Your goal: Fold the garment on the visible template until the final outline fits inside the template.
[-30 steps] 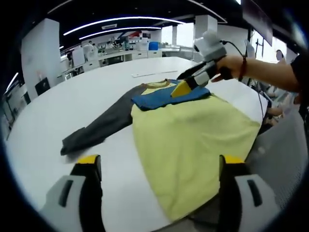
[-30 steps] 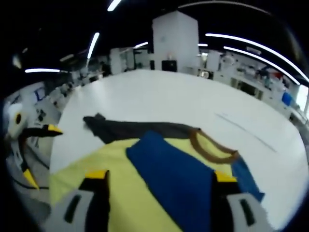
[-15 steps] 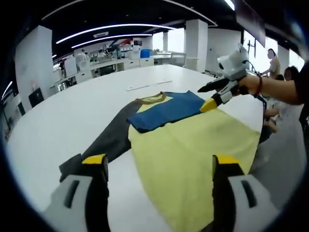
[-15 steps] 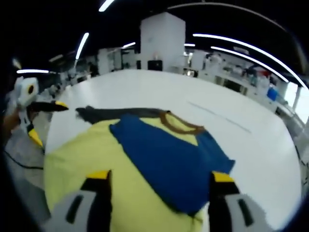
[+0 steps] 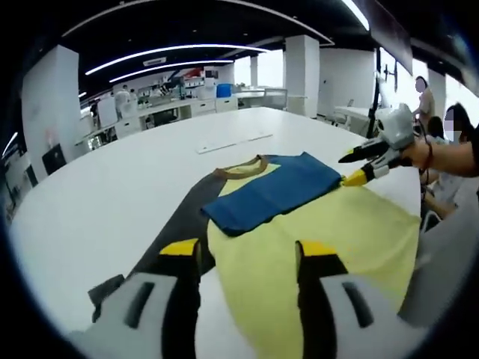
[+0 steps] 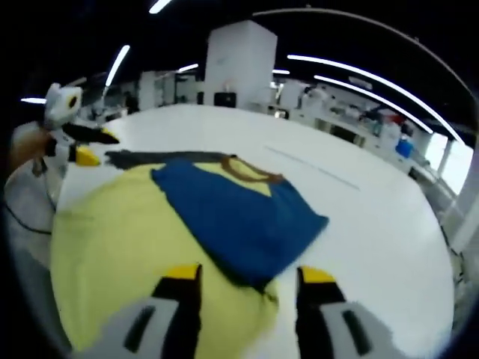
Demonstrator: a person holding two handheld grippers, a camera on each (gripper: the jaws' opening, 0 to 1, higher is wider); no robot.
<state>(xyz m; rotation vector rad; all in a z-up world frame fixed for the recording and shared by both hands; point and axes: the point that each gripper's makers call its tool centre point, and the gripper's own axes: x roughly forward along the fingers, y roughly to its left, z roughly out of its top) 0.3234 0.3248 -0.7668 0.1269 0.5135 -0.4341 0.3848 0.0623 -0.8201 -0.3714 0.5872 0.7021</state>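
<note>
Left gripper view: both the left gripper (image 5: 243, 250) and right gripper (image 6: 245, 274) hang open and empty over the shirt (image 5: 329, 239), whose blue sleeve (image 5: 273, 191) is folded in, so the grey sleeve (image 5: 176, 232) probably needs grabbing next.

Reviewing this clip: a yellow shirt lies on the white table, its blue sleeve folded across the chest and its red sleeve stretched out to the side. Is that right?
Not quite. The stretched-out sleeve is dark grey, not red, as the left gripper view shows. The rest holds: the yellow shirt lies on the white table with its blue sleeve folded across the chest.
</note>
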